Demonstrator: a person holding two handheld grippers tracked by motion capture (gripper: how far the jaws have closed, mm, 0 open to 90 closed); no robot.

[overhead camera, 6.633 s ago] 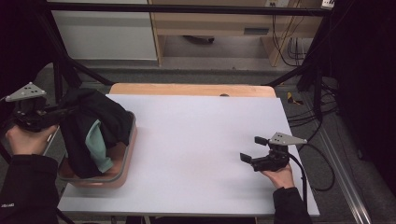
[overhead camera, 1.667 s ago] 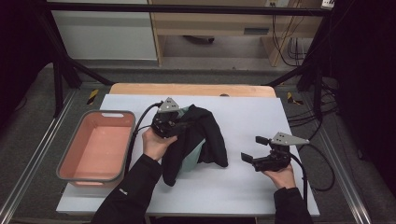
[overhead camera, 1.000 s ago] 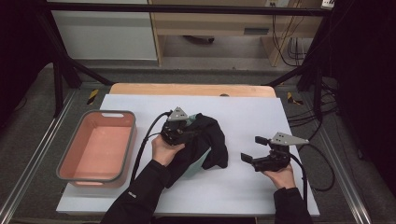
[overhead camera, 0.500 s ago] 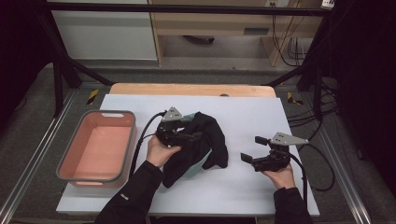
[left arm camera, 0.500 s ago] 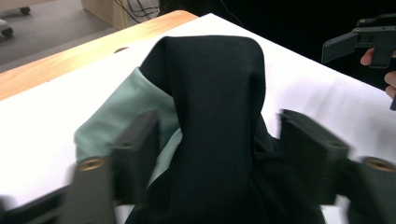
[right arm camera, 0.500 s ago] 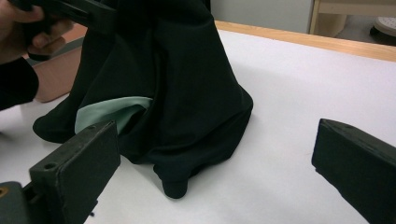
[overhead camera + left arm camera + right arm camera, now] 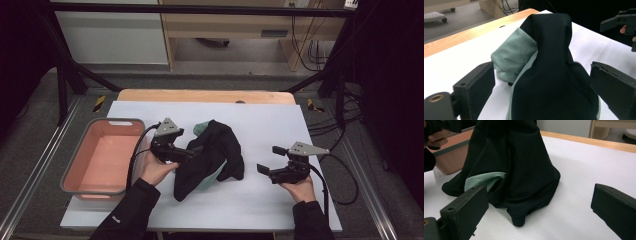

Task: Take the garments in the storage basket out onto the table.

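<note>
A black garment [image 7: 212, 155] with pale green lining lies heaped in the middle of the white table [image 7: 270, 125]. My left gripper [image 7: 190, 151] sits at the heap's left edge, pointing right. Its jaws have just been opening and now stand wide apart in the left gripper view [image 7: 541, 75]; the cloth [image 7: 551, 67] rises between and beyond them, untouched by the pads. My right gripper [image 7: 270, 160] rests to the right of the heap, open and empty. Its view [image 7: 540, 195] looks at the garment [image 7: 511, 162] a short way ahead.
A salmon tub [image 7: 102, 122] with a grey rim stands at the table's left edge, seen too in the right gripper view [image 7: 451, 157]. A wooden strip [image 7: 200, 95] runs along the far edge. Bare white tabletop lies in front of and right of the heap.
The garment came out of the tub onto the table's middle. The left gripper has since let go of it and drawn back to the left. The right gripper has kept still.
</note>
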